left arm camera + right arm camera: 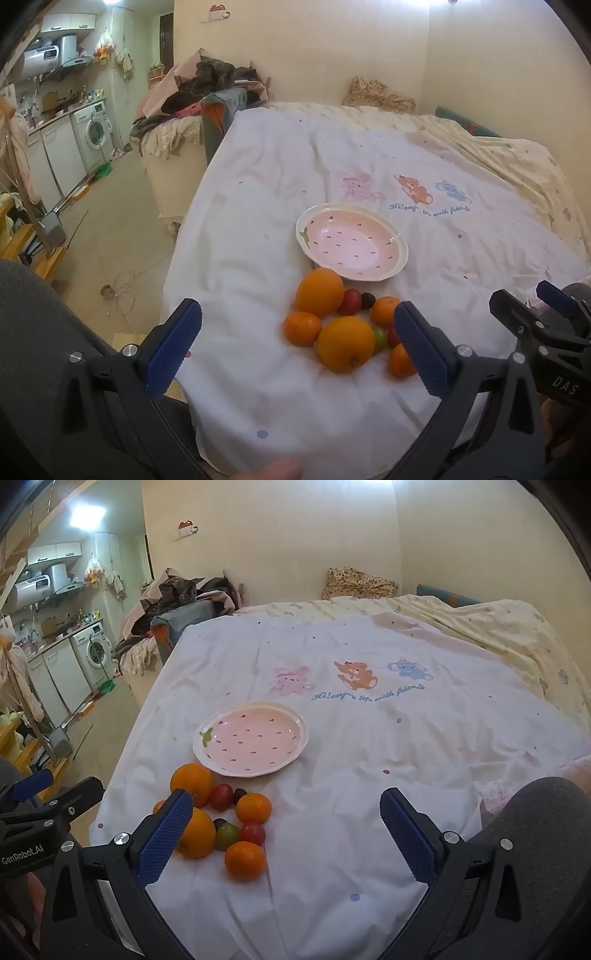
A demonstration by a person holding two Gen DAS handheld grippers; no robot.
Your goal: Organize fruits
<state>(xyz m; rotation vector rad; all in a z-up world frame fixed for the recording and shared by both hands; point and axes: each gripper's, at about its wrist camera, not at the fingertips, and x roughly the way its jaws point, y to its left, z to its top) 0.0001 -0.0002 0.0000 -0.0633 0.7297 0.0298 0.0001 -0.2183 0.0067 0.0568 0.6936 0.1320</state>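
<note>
A pink strawberry-pattern plate (354,242) (253,738) lies empty on the white bedspread. In front of it is a pile of fruit: two large oranges (319,291) (345,343), several small mandarins (302,328) (245,859), red tomatoes (350,301) (252,833), a green tomato (226,836) and a dark grape (368,300). My left gripper (295,350) is open and empty, hovering just before the pile. My right gripper (286,834) is open and empty, with the pile by its left finger. It also shows at the right edge of the left wrist view (532,310).
The white bedspread (369,757) with cartoon animals covers the bed; a cream quilt (498,627) and a pillow (358,583) lie at the far end. The bed's left edge drops to the floor (110,236). A kitchen with a washing machine (94,133) is at far left.
</note>
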